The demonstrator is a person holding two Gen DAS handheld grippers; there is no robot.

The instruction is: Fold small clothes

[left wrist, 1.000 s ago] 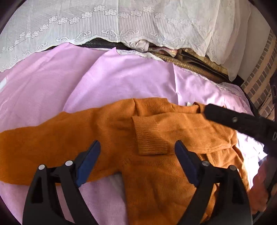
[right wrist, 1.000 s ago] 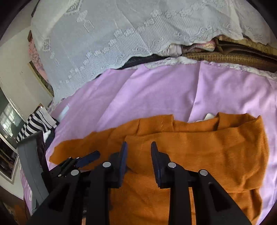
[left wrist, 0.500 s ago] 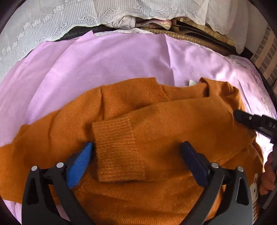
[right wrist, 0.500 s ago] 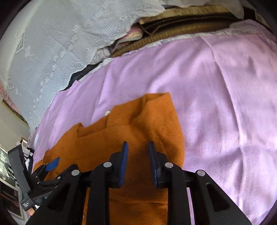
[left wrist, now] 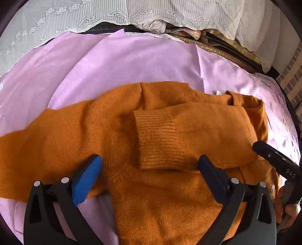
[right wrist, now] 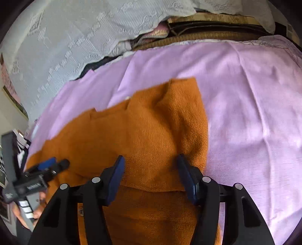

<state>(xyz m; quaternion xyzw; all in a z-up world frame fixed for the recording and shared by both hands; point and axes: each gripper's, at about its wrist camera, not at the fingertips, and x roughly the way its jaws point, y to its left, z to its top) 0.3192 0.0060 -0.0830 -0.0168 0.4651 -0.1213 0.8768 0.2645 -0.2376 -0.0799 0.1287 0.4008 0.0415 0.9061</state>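
Both tools hang over an orange sweater (left wrist: 154, 143). One is the left tool (left wrist: 150, 164), and its blue pads (left wrist: 85, 181) are spread as wide as they go. Nothing is pinched between them. They sit low over the sweater, just past the cuff (left wrist: 158, 139) of one sleeve, which is folded across the sweater's middle. Whether the pads touch the knit is hard to tell.

From its own camera, the right tool (right wrist: 150, 169) has its jaws partly apart; they have just been opening. The folded sleeve lies under the gap, but the pads do not squeeze it, so the sweater is let go. In the left camera this tool shows as a black tip (left wrist: 275, 160) at the sweater's right edge, with a hand (left wrist: 286, 209) holding it.

That sweater lies flat on a pink sheet (left wrist: 132, 62). Its other sleeve (left wrist: 34, 158) sticks out straight to the left of the cuff. A small white tag (left wrist: 219, 92) peeks out at the collar, on the far side of the cuff. Beyond the sweater hangs a white lace cloth (left wrist: 94, 13).
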